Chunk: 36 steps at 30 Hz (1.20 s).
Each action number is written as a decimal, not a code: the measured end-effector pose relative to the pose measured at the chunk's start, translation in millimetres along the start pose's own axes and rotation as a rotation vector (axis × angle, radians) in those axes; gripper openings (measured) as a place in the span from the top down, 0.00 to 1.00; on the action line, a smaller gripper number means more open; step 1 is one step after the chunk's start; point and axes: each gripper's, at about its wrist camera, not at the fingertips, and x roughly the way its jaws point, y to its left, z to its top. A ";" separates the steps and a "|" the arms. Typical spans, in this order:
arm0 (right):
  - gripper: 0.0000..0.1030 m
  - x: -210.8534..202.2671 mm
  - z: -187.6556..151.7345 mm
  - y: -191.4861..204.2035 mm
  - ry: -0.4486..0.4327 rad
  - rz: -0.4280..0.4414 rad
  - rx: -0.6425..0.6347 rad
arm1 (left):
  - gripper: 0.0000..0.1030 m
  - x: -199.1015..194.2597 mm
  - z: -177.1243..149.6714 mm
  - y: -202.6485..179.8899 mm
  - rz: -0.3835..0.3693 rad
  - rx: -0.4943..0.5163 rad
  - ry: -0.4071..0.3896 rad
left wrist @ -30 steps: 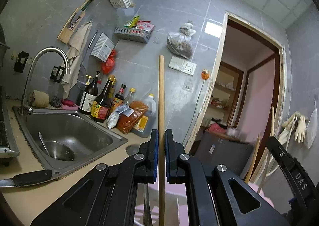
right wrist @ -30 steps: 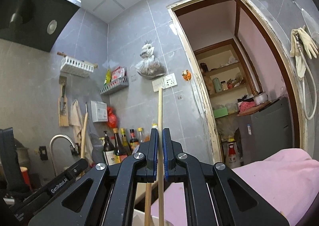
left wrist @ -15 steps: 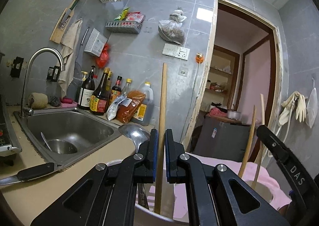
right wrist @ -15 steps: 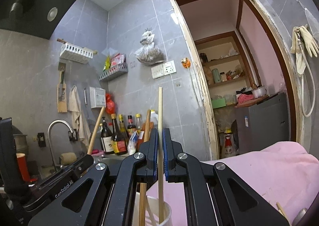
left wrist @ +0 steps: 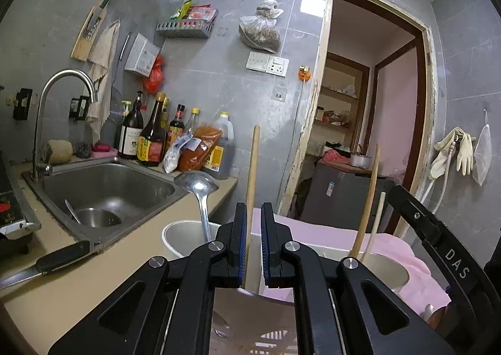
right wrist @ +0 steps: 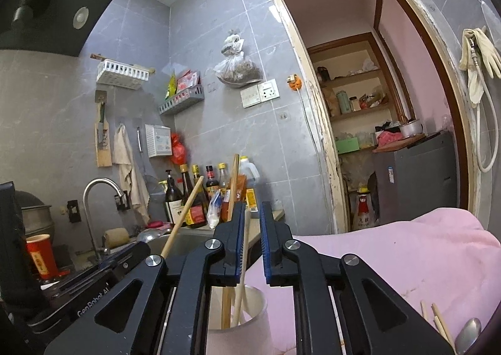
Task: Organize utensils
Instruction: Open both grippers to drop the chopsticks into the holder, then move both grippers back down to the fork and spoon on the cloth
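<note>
Pale wooden chopstick (left wrist: 252, 173) loosely flanked by left gripper (left wrist: 253, 248) jaws, right gripper (right wrist: 252, 248) jaws just parted around another chopstick (right wrist: 243, 261) above white cup (right wrist: 250, 323); ladle (left wrist: 197, 189) adjacent.

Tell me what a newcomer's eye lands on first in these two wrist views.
First, the black left gripper low in the middle of its view, a wooden chopstick standing upright between its fingers above a white holder that already carries a steel ladle. Behind and to the left lies the steel sink, with sauce bottles lined along the grey tiled wall.
</note>
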 end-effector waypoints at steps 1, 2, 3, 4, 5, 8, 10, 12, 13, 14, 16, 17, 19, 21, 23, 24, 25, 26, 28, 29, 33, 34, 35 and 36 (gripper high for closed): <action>0.87 -1.4 1.4 0.3 -0.004 0.002 -0.001 | 0.94 -1.0 0.4 1.1 -0.003 -0.007 0.004; 0.85 -3.8 2.3 -0.2 -0.009 0.000 0.000 | 0.94 -1.8 0.4 1.8 -0.005 -0.011 0.008; 0.82 -6.3 3.0 -1.0 -0.012 -0.001 0.001 | 0.93 -2.4 0.3 2.2 -0.007 -0.014 0.011; 0.81 -8.6 3.7 -2.1 -0.011 -0.002 0.002 | 0.91 -3.8 0.7 2.8 -0.011 -0.021 0.015; 0.80 -10.2 4.2 -3.2 -0.011 -0.004 0.004 | 0.91 -5.6 1.9 3.1 -0.017 -0.029 0.015; 0.79 -18.2 6.3 -7.7 -0.014 -0.016 0.002 | 0.86 -13.1 6.8 1.7 -0.041 -0.047 0.006; 0.78 -26.2 8.8 -12.9 -0.022 -0.025 0.004 | 0.85 -18.0 11.1 -1.3 -0.054 -0.048 -0.001; 0.74 -33.6 11.4 -19.1 -0.025 -0.033 0.009 | 0.83 -22.4 13.4 -3.6 -0.064 -0.050 -0.003; 0.73 -36.0 12.4 -21.1 -0.024 -0.035 0.010 | 0.81 -23.7 16.0 -5.3 -0.073 -0.052 0.001; 0.68 -40.9 14.5 -24.3 -0.022 -0.042 0.005 | 0.79 -25.3 17.2 -7.0 -0.082 -0.054 0.003; 0.59 -50.0 19.2 -29.3 -0.025 -0.054 -0.015 | 0.73 -29.3 19.8 -13.4 -0.100 -0.051 0.008; 0.57 -55.3 21.9 -32.1 -0.029 -0.064 -0.027 | 0.73 -31.2 20.9 -17.6 -0.110 -0.043 0.013; 0.55 -65.8 27.2 -37.5 -0.035 -0.086 -0.054 | 0.73 -33.7 22.6 -30.1 -0.131 -0.011 0.024; 0.52 -75.8 32.6 -43.9 -0.037 -0.108 -0.076 | 0.71 -36.6 23.5 -43.2 -0.148 0.024 0.036; 0.49 -86.3 37.9 -50.7 -0.035 -0.133 -0.091 | 0.62 -37.3 22.7 -56.3 -0.179 0.048 0.053; 0.41 -94.3 41.0 -56.3 -0.037 -0.150 -0.098 | 0.56 -38.9 22.4 -62.2 -0.193 0.053 0.057; 0.30 -100.2 43.2 -60.4 -0.039 -0.163 -0.100 | 0.52 -39.4 20.8 -66.8 -0.205 0.057 0.059; 0.28 -107.0 45.2 -65.2 -0.042 -0.175 -0.102 | 0.51 -40.8 19.8 -72.9 -0.217 0.066 0.060; 0.26 -118.5 48.6 -73.0 -0.043 -0.205 -0.114 | 0.48 -41.6 17.8 -85.9 -0.244 0.085 0.071; 0.25 -123.0 49.5 -76.5 -0.042 -0.214 -0.119 | 0.47 -41.9 16.5 -90.8 -0.252 0.093 0.076; 0.11 -144.6 53.9 -93.4 -0.032 -0.260 -0.136 | 0.36 -42.0 8.9 -111.9 -0.293 0.133 0.107; 0.07 -147.8 53.8 -96.0 -0.029 -0.268 -0.139 | 0.31 -41.4 6.3 -116.9 -0.306 0.143 0.119; 0.05 -151.6 54.1 -99.8 -0.022 -0.276 -0.141 | 0.29 -40.9 4.0 -121.1 -0.316 0.152 0.131; 0.01 -156.9 53.5 -104.6 -0.012 -0.286 -0.146 | 0.26 -40.1 1.8 -124.4 -0.324 0.159 0.142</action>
